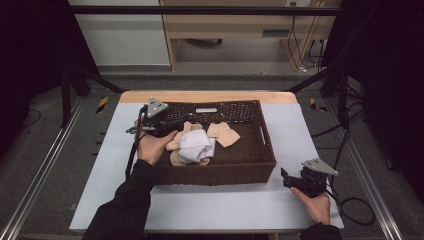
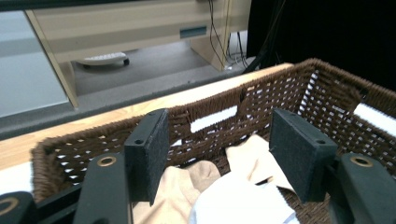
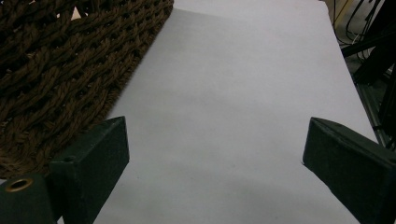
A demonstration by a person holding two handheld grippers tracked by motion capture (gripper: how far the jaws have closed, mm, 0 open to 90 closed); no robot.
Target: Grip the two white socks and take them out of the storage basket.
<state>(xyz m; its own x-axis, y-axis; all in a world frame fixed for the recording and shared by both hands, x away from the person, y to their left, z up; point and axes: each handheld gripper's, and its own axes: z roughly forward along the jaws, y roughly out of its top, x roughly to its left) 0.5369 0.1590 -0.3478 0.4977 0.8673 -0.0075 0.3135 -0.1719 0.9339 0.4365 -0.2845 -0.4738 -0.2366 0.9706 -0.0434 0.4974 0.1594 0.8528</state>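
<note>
White cloth [image 1: 194,146] crumpled, soft, woven wicker basket [image 1: 267,150]

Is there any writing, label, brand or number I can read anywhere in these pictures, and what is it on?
No readable text anywhere.
White strip on the far wall of the basket, seen at: blank, or too blurred to tell.
Small dark plate on the wooden cabinet: too blurred to read.
Black-and-yellow striped tape on the floor: a marking, no words.
</note>
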